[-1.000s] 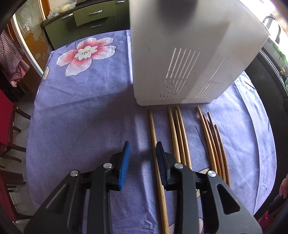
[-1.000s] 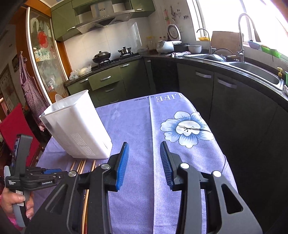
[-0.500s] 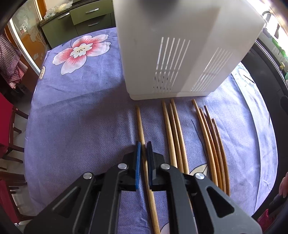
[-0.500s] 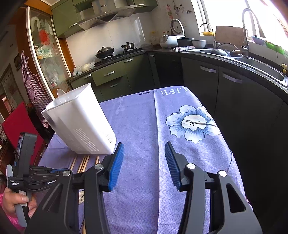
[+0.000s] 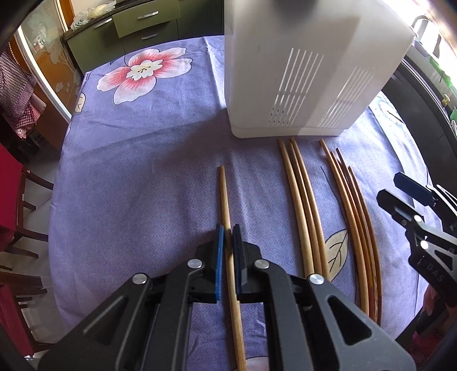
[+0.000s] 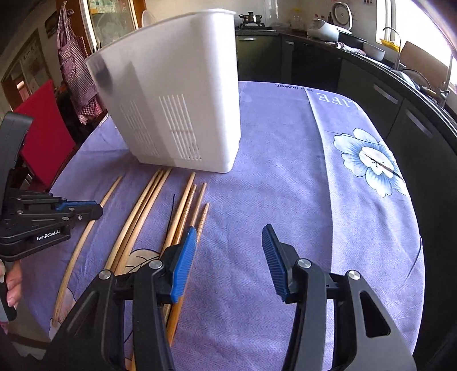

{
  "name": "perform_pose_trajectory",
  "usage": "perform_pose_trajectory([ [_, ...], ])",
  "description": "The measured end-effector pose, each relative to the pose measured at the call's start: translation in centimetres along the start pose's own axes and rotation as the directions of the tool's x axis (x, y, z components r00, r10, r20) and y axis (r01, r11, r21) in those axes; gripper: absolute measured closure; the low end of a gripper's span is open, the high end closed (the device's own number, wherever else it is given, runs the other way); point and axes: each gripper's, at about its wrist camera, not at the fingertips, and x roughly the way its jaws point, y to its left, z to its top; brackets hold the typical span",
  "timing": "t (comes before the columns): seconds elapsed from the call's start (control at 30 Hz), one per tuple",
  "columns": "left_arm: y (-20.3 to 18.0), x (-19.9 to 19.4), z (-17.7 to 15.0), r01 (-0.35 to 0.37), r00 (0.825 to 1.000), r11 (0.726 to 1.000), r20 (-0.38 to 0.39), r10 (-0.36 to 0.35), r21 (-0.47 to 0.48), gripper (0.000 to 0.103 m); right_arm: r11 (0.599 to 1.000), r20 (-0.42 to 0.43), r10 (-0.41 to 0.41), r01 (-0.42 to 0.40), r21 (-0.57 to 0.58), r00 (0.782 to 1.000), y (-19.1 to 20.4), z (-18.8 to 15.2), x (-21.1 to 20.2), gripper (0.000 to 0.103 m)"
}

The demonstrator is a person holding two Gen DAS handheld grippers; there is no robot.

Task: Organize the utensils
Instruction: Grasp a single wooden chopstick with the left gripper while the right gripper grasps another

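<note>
Several wooden chopsticks lie on the purple floral tablecloth (image 5: pixel 137 159) in front of a tall white slotted utensil holder (image 5: pixel 308 65). My left gripper (image 5: pixel 228 232) is shut on a single light chopstick (image 5: pixel 224 194), apart from the others at the left. A group of three light chopsticks (image 5: pixel 300 188) lies to its right, then several darker ones (image 5: pixel 348 194). My right gripper (image 6: pixel 230 242) is open and empty, low over the cloth just right of the dark chopsticks (image 6: pixel 188 208). The holder (image 6: pixel 182 94) stands behind them.
Red chairs (image 5: pixel 11 199) stand past the table's left edge. Dark green cabinets (image 5: pixel 137 25) and a counter with a sink (image 6: pixel 405 74) lie beyond the table. The cloth to the right carries a blue flower print (image 6: pixel 371 162).
My left gripper stays shut on the single chopstick and has drawn it back from the holder. My right gripper has swung left and down toward the dark chopsticks, still open.
</note>
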Motion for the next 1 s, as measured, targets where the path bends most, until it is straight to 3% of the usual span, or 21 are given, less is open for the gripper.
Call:
perform_pose_trajectory([
  [0.2,0.3,0.3,0.4,0.01,1.0,1.0,0.002,-0.01,0.006,0.097,0.997,-0.024,-0.057,0.055,-0.05,0.998,1.4,-0.4,0.8,0.055],
  [0.63,0.5,0.5,0.6,0.021,1.0,1.0,0.007,-0.021,0.012,0.097,0.993,-0.084,-0.091,0.084,-0.081,0.992,2.8,-0.5,1.7,0.055],
  [0.77,0.6,0.5,0.5,0.023,1.0,1.0,0.007,-0.023,0.017,0.096,0.995,-0.084,-0.088,0.083,-0.057,0.993,2.3,-0.8,1.6,0.056],
  [0.83,0.4,0.5,0.5,0.015,1.0,1.0,0.007,-0.015,0.024,0.096,0.996,-0.084,-0.071,0.066,-0.062,0.994,2.6,-0.8,1.7,0.065],
  [1.0,0.4,0.5,0.5,0.014,1.0,1.0,0.004,-0.014,0.024,0.096,0.999,-0.102,-0.017,0.014,-0.031,0.995,2.3,0.0,2.4,0.067],
])
